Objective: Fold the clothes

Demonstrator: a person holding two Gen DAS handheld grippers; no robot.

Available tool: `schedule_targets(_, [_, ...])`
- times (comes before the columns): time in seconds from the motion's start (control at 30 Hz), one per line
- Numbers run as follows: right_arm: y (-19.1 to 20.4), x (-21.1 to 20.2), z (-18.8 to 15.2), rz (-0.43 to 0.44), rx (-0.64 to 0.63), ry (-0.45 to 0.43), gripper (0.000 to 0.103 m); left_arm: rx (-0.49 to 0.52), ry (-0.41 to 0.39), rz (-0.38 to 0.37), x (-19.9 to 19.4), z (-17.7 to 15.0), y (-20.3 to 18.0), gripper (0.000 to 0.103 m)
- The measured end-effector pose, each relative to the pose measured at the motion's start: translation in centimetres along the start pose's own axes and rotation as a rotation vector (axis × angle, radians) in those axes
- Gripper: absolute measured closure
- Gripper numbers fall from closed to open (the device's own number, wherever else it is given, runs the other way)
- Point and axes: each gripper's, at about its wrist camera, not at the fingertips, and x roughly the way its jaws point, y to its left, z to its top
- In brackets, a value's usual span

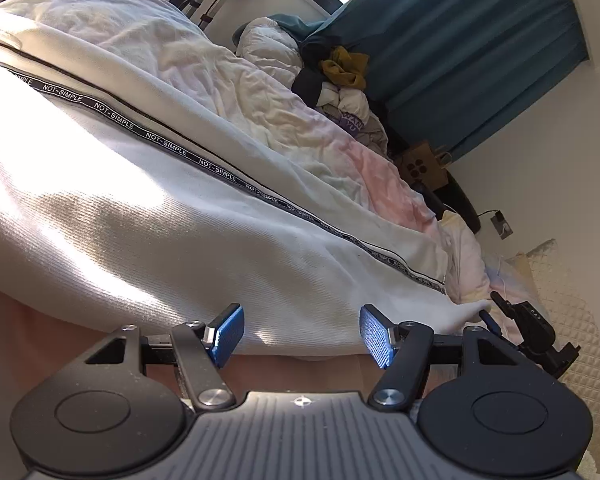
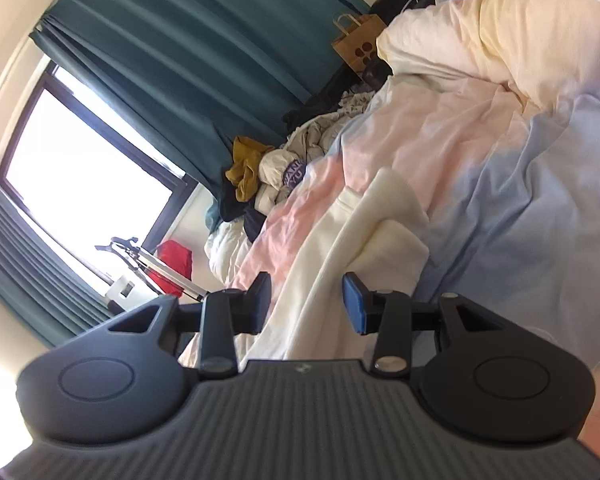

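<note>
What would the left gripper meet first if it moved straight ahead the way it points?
Most likely the white garment with its lettered black stripe, whose edge lies just beyond the open left gripper; depth is unclear.

Both tongs are held low and level, jaws spread wide with nothing between them. The left tongs [image 1: 301, 335] show blue pads [image 1: 374, 336]; the right tongs [image 2: 306, 305] sit near them.

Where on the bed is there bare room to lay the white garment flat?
Free: the blue and pink sheet right of the white garment, below the yellow pillow. Crowded: the clothes pile by the curtain. Both grippers, left and right, are open.
</note>
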Motion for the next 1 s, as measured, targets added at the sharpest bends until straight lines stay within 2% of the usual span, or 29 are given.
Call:
schedule_targets(0.07, [0.1, -0.3, 0.3, -0.043, -0.036, -0.027, 0.06, 0.009, 0.006, 0.0, 0.1, -0.1, 0.0, 0.037])
schedule_targets(0.13, [-1.0, -0.2, 0.5, -0.075, 0.005, -0.008, 0.06, 0.016, 0.006, 0.001, 0.1, -0.2, -0.1, 0.037])
schedule_targets(0.23, [-2.3, -0.8, 0.6, -0.21, 0.07, 0.012, 0.06, 0.019, 0.0, 0.013, 0.0, -0.3, -0.1, 0.037])
schedule_targets(0.33, [-3.3, -1.8, 0.1, -0.389, 0.106, 0.069, 0.06, 0.0, -0.004, 0.02, -0.4, -0.5, 0.1, 0.037])
schedule_targets(0.4, [-4.2, -2.3, -0.3, -0.432, 0.147, 0.112, 0.06, -0.009, -0.004, 0.02, -0.6, -0.6, 0.1, 0.037])
schedule_targets(0.5, [-5.2, -1.5, -1.1, -0.424, 0.186, 0.195, 0.06, -0.016, -0.005, 0.022, -0.8, -0.7, 0.1, 0.037])
schedule_targets(0.6, [-5.2, -0.3, -1.8, -0.421, 0.175, 0.228, 0.06, -0.017, -0.007, 0.026, -0.8, -0.8, 0.1, 0.037])
schedule_targets(0.73, [-5.3, 1.3, -2.0, -0.328, 0.182, 0.212, 0.061, -0.029, -0.008, 0.033, -0.7, -0.6, 0.4, 0.037])
schedule_targets(0.8, [-4.7, 2.2, -2.1, -0.297, 0.137, 0.219, 0.061, -0.032, -0.003, 0.031, -0.6, -0.6, 0.4, 0.037])
schedule_targets(0.9, [-3.1, 2.7, -2.0, -0.193, 0.081, 0.17, 0.061, -0.033, 0.004, 0.028, -0.4, -0.6, 0.4, 0.037])
schedule_targets(0.93, [-2.5, 2.9, -2.0, -0.174, 0.057, 0.154, 0.061, -0.031, 0.006, 0.028, -0.3, -0.7, 0.4, 0.037])
schedule_targets(1.0, [-1.8, 3.4, -2.1, -0.189, 0.017, 0.152, 0.061, -0.028, 0.01, 0.027, -0.1, -0.7, 0.4, 0.037])
